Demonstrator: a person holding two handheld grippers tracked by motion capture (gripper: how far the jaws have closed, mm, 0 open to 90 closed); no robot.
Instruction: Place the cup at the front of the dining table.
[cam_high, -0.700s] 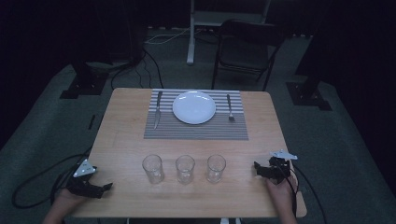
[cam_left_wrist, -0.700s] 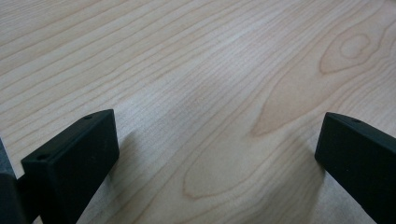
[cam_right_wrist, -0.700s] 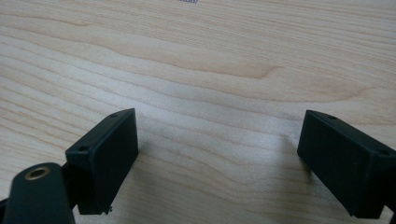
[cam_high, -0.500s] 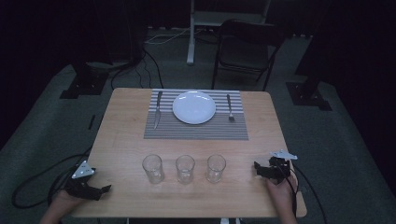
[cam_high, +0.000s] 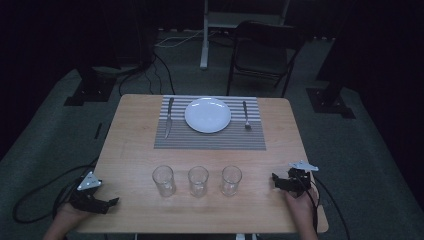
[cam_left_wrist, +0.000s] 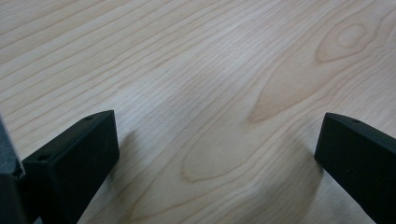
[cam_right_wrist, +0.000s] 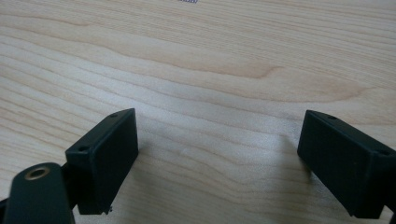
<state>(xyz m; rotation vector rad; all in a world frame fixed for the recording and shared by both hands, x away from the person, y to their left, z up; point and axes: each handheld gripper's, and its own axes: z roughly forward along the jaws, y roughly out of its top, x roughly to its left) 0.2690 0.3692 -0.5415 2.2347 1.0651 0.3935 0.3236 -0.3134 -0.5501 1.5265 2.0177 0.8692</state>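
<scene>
Nearest, the left claw (cam_high: 107, 202) and right claw (cam_high: 276, 181) rest on the table (cam_high: 130, 150), both jaws spread wide and empty. Between them stands a row of three glasses (cam_high: 198, 180), upright; the right claw is nearer, just beside the end glass (cam_high: 231, 179). Farther off lies a striped mat (cam_high: 210, 140) with plate (cam_high: 208, 114), knife (cam_high: 169, 117) and fork (cam_high: 245, 115), long axes pointing away.

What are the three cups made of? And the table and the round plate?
The three cups look like clear glass: the table shows through them. The table looks like pale wood with a smooth finish, or a wood-look top; grain lines and a knot show. The plate is plain, smooth white, probably ceramic, though it could be plastic.
</scene>
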